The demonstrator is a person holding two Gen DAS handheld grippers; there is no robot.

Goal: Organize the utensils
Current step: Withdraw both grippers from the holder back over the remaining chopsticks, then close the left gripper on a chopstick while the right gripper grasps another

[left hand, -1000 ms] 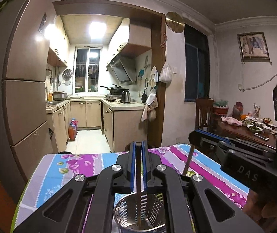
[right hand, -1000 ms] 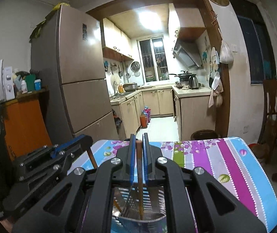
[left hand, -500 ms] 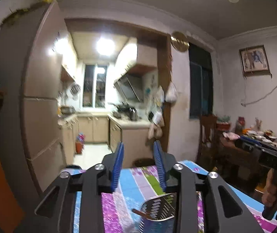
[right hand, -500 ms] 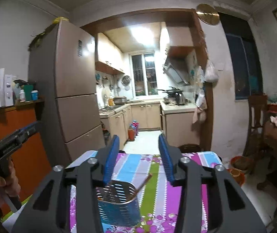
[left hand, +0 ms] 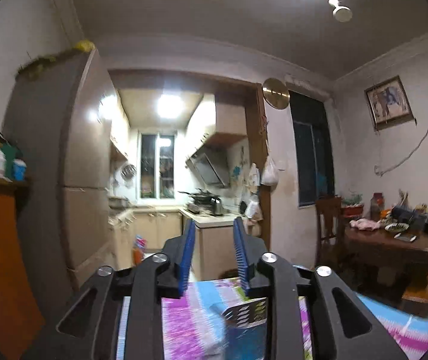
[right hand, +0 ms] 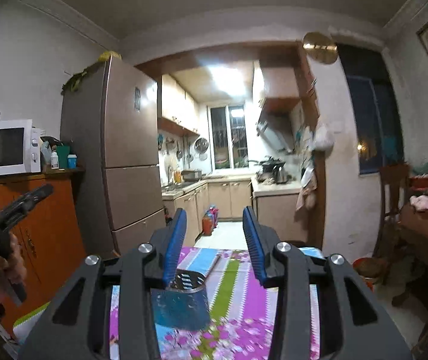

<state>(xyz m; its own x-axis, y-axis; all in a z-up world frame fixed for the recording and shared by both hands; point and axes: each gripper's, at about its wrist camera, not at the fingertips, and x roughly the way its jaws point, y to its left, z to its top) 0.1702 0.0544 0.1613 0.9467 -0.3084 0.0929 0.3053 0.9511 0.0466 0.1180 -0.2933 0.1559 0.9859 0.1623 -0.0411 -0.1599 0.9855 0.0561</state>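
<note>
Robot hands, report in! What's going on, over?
Left gripper open, empty. Right gripper open, empty. Utensil holder upright on tablecloth. Nothing in the way.

Both tongs point level with jaws parted and empty — left tongs point(left hand: 212, 253), right tongs point(right hand: 214, 241).

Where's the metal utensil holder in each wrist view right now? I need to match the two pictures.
Left wrist: utensil holder low, right of centre, blurred, partly behind the tool's right finger.
Right wrist: low, left of centre, below the tool's left finger, standing on the striped tablecloth.
Shared landmark: the round gold disc by the kitchen doorway.
</note>
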